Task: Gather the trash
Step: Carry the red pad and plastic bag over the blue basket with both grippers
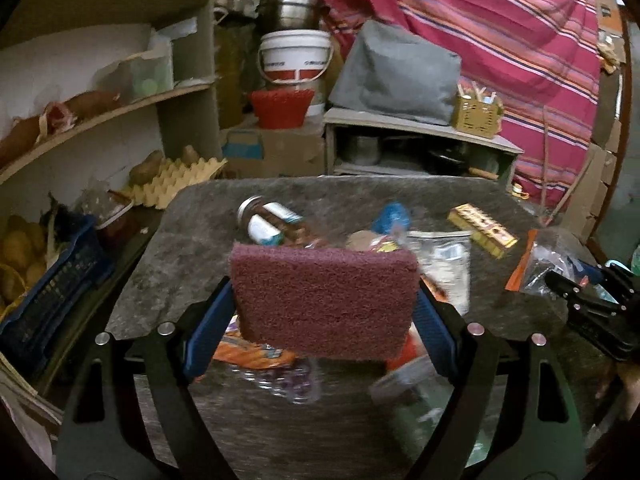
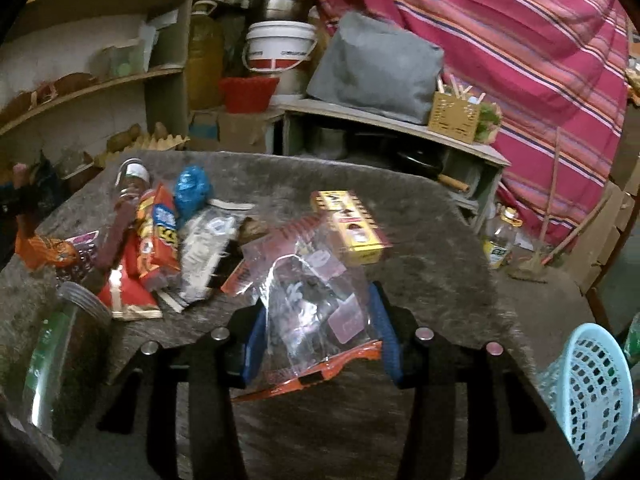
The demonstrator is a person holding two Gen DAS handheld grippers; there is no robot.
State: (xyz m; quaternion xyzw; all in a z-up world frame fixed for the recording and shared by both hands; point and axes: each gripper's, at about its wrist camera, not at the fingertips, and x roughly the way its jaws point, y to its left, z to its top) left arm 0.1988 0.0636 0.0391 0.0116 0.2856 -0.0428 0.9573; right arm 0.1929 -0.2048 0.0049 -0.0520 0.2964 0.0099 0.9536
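Trash litters the grey stone tabletop [image 2: 420, 240] in front of me: a chips packet [image 2: 158, 232], a crumpled blue wrapper [image 2: 193, 188], a yellow carton [image 2: 352, 224] and a clear jar [image 2: 130, 184] lying on its side. My left gripper [image 1: 324, 300] points forward and slightly down over the table, its blue pads clamped on the two short edges of a maroon scouring pad [image 1: 324, 296], which hangs flat between them above the pile, clear of the surface. My right gripper [image 2: 320, 336] tilts down the same way, its jaws pinched on a clear plastic bag [image 2: 316, 300] with an orange strip; the bag bulges up between the fingers, just in front of the yellow carton. A pale blue perforated basket [image 2: 592, 392] sits at my lower right, beside the table edge.
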